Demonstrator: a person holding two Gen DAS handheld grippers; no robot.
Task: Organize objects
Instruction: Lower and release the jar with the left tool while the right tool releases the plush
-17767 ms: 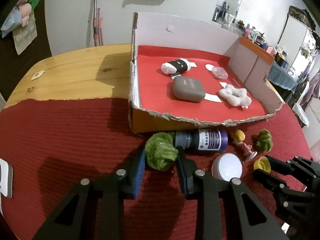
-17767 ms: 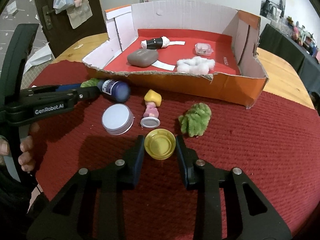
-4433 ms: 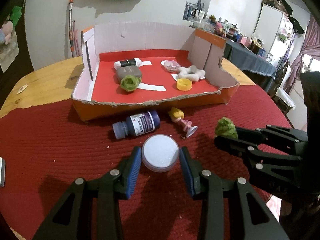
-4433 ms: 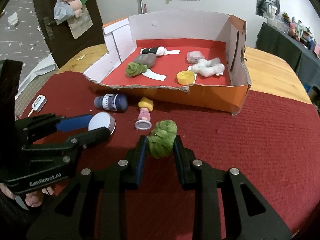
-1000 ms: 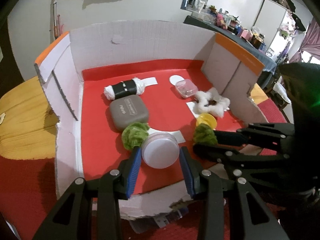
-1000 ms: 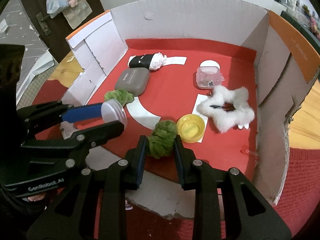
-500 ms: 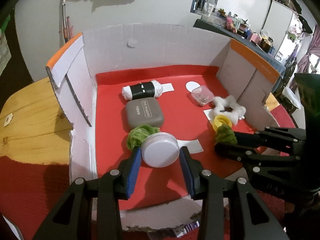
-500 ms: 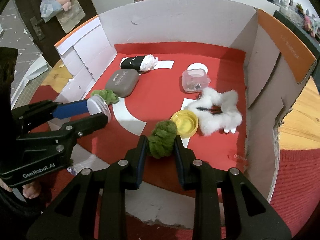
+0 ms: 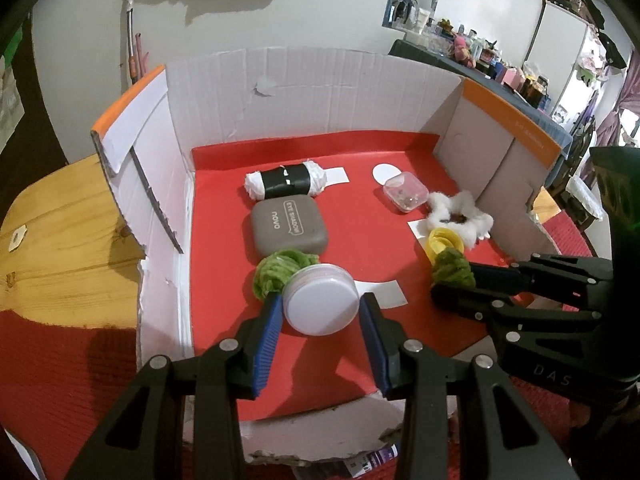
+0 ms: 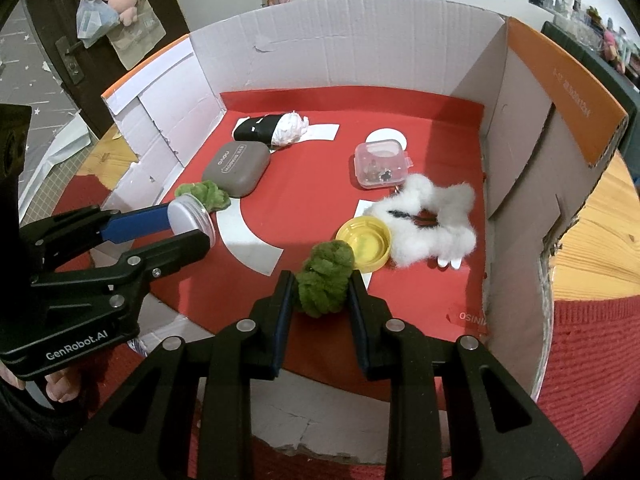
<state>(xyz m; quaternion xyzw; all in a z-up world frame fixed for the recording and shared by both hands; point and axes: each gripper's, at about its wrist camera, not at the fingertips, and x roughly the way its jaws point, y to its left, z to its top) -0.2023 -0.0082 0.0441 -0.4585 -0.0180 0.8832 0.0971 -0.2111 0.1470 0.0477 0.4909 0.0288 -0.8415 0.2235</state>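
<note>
Nearest, the left gripper (image 9: 320, 312) held a white-lidded round jar (image 9: 319, 304) between its blue pads, low over the front of the cardboard box (image 9: 320, 92). Beside it the right gripper (image 10: 322, 280) was clamped on a green fuzzy scrunchie (image 10: 326, 272), hovering just short of the yellow cap (image 10: 364, 242). Neither item looked released yet. Farther in, on the red floor, lay another green scrunchie (image 9: 276, 272), touching the grey eye-shadow case (image 9: 290, 226), then a white fluffy scrunchie (image 10: 432, 216), a small clear plastic box (image 10: 380, 164) and a black-and-white cloth roll (image 9: 286, 184). Most things seemed already boxed. A dark bottle's label (image 9: 368, 462) peeked out below the torn front edge, probably left to collect.
</note>
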